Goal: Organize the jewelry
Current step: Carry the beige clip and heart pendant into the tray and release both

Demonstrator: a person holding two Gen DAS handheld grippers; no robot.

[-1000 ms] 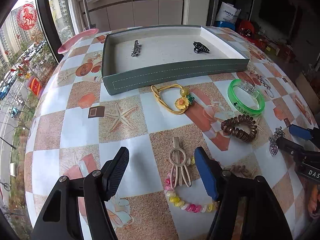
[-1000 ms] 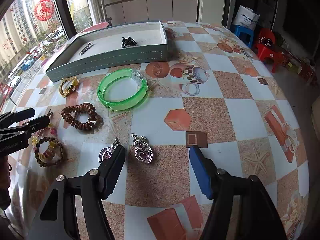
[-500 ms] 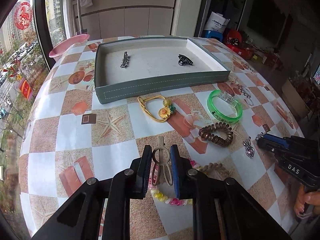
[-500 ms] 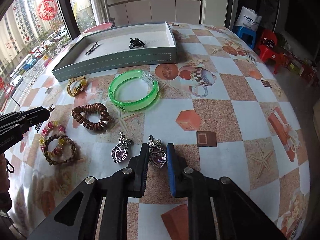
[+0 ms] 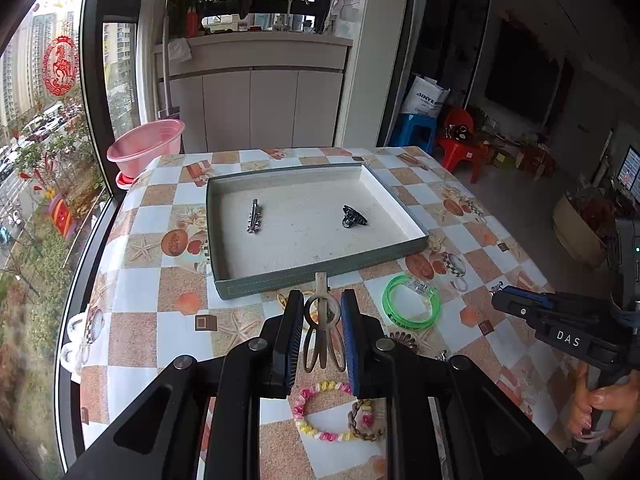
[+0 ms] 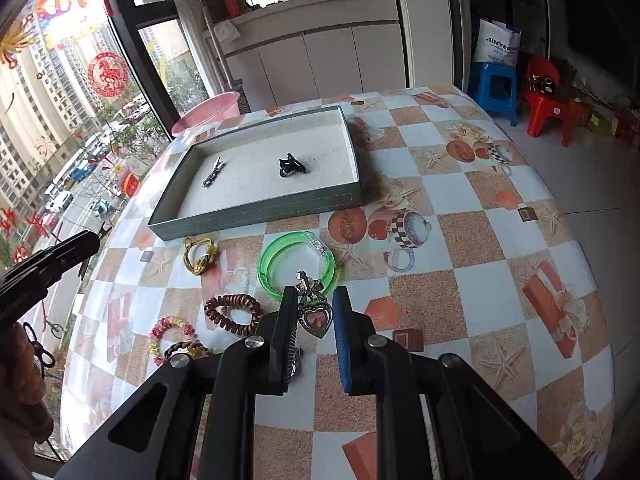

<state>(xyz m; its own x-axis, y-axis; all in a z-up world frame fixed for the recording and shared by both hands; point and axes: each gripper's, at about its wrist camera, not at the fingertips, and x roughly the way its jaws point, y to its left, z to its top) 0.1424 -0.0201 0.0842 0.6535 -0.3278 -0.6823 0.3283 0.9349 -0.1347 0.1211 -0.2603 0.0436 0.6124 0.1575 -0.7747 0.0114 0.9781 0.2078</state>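
L gripper (image 5: pixel 322 330) clamps beige clip (image 5: pixel 323 322) (lifted off table (image 5: pixel 132 292)).

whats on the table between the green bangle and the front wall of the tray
Nothing in the right wrist view: bare patterned tablecloth separates the green bangle from the tray's front wall.

A lived-in flat high above a city street: a table (image 5: pixel 132 308) with a patterned oilcloth stands by a tall window (image 6: pixel 60 120) with red paper cuttings. Behind are white cupboards (image 5: pixel 256 108), a sink tap (image 5: pixel 294 0), and plastic stools (image 6: pixel 548 108).
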